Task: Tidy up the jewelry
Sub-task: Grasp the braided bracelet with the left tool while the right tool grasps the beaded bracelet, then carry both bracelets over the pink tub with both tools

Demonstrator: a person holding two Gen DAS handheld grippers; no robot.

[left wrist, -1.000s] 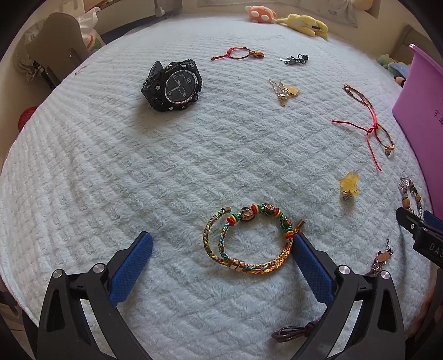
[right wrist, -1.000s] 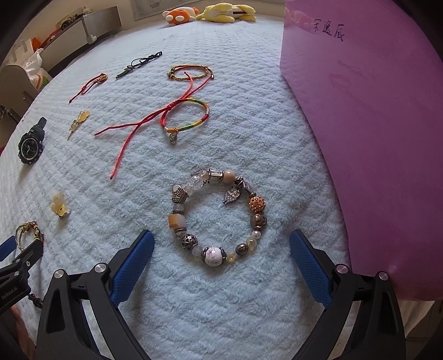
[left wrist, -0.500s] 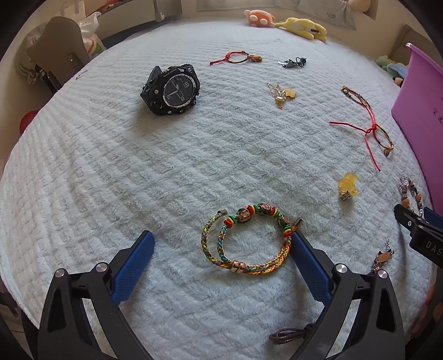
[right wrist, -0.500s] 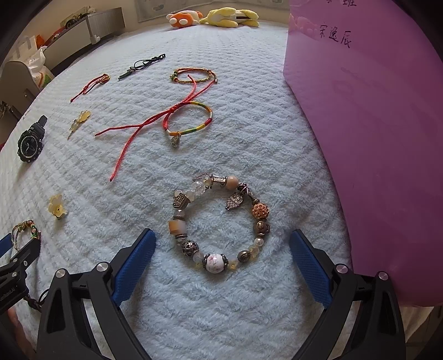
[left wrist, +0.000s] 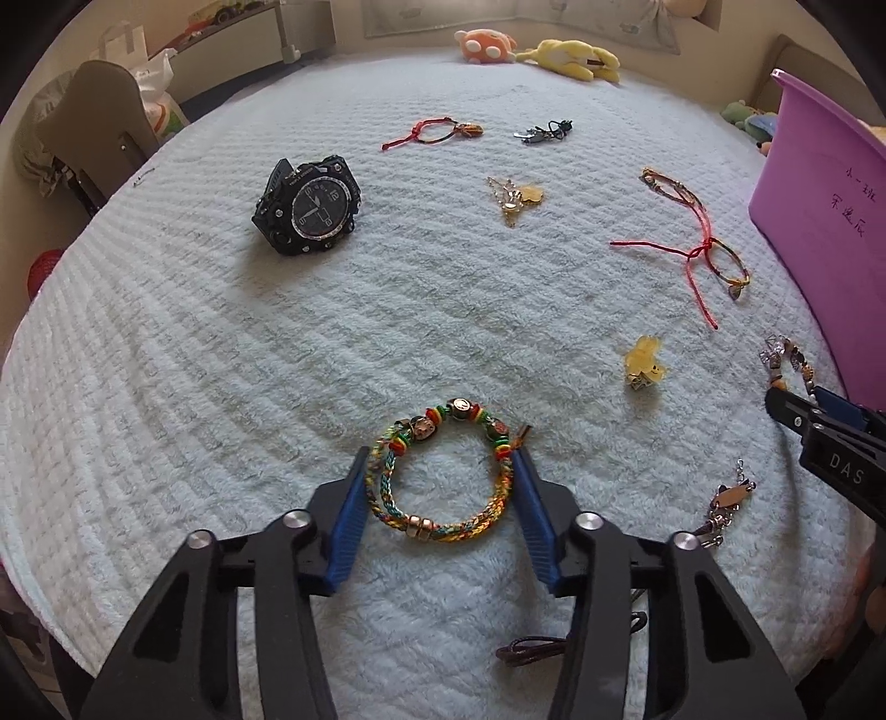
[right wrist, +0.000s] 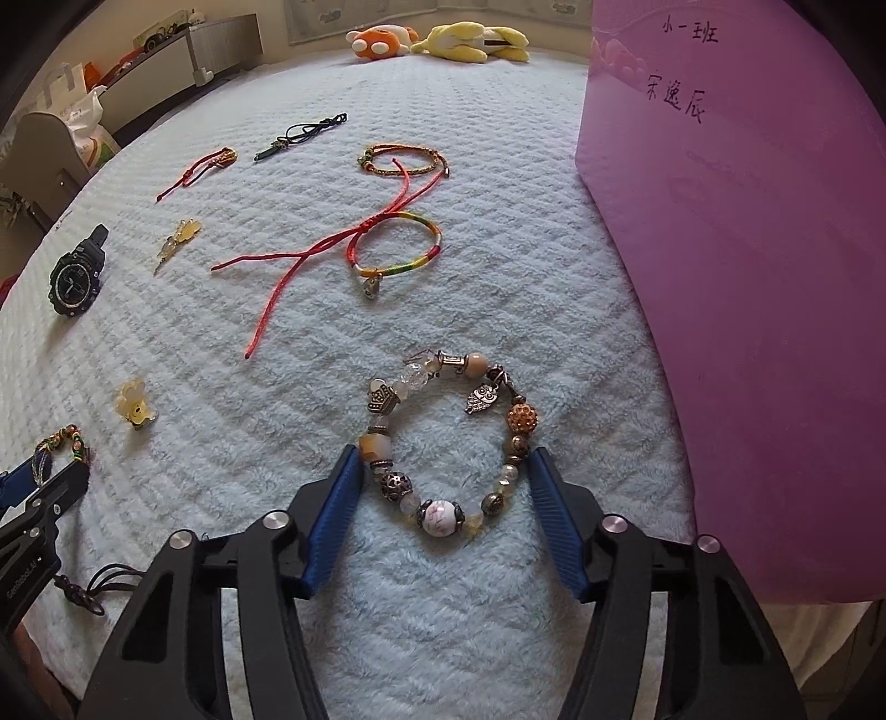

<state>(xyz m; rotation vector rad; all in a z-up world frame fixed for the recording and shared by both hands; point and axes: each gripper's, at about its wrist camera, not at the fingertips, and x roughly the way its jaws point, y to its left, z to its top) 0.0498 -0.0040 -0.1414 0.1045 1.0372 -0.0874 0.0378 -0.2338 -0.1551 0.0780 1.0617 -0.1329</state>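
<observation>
Both grippers are lowered onto the bed (left wrist: 221, 360), each pointing forward along the quilted, fuzzy pale-blue cover.

The left gripper (left wrist: 440, 471) has its two blue ribbed fingers (left wrist: 349, 520) closed in against the sides of the braided bracelet (left wrist: 443, 476), gripping it where it lies on the cover. This bracelet is a double loop of woven yellow, green and red cord with a few metal beads along its far arc and a copper-coloured slider at the near side.

The right gripper (right wrist: 446, 473) likewise has its fingers (right wrist: 556, 520) pressed to either side of the beaded bracelet (right wrist: 446, 437), grasping it flat on the bed. It is one round string of mixed beads: clear, amber, filigree metal, a large white marbled one, a crown piece and a dangling owl charm.

Just to the right of it stands a smooth purple plastic bin (right wrist: 747, 277) with handwritten characters on its wall.

Further out lie one chunky black wristwatch (left wrist: 307, 205), a rainbow cord bracelet (right wrist: 396, 246) with long red tails, a thin braided loop (right wrist: 404, 160) beyond it, a small red string bracelet (left wrist: 432, 133), a yellow flower clip (left wrist: 645, 363) and a gold keyring charm (left wrist: 515, 196). Two plush toys (left wrist: 537, 52) sit at the far edge.
</observation>
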